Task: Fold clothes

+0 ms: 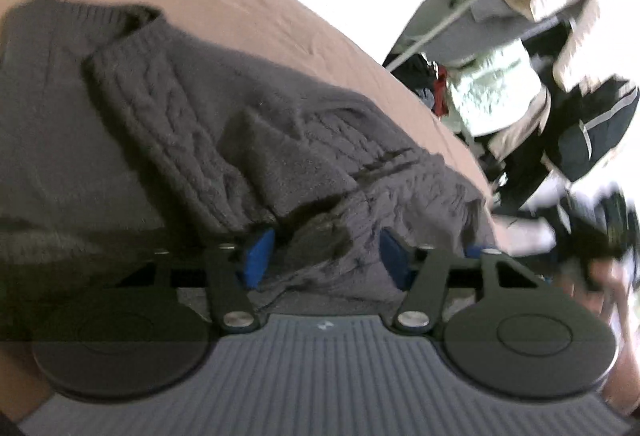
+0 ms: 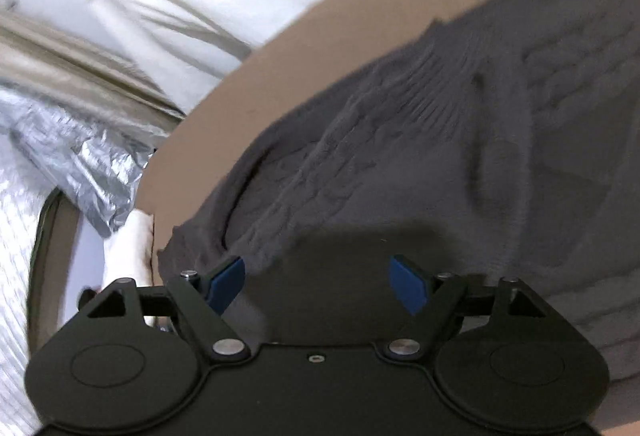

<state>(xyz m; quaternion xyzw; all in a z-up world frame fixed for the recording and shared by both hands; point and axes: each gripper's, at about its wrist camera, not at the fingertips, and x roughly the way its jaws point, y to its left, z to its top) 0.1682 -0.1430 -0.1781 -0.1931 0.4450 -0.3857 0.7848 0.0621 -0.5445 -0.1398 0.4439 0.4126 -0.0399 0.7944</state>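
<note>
Both claws, left gripper (image 1: 326, 256) and right gripper (image 2: 318, 282), gape over our grey sweater (image 1: 192, 124); bunched knit ahead may unfold

A bed with a tan sheet (image 1: 280, 16) carries a dark grey knitted sweater (image 1: 180, 124), which lies rumpled on the sheet, reaching its edge.

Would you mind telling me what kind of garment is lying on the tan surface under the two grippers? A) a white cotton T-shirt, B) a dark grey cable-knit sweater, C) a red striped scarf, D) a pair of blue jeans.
B: the dark grey sweater shows raised cable braids and a ribbed hem, and it lies spread on the tan surface in both wrist views.
</note>
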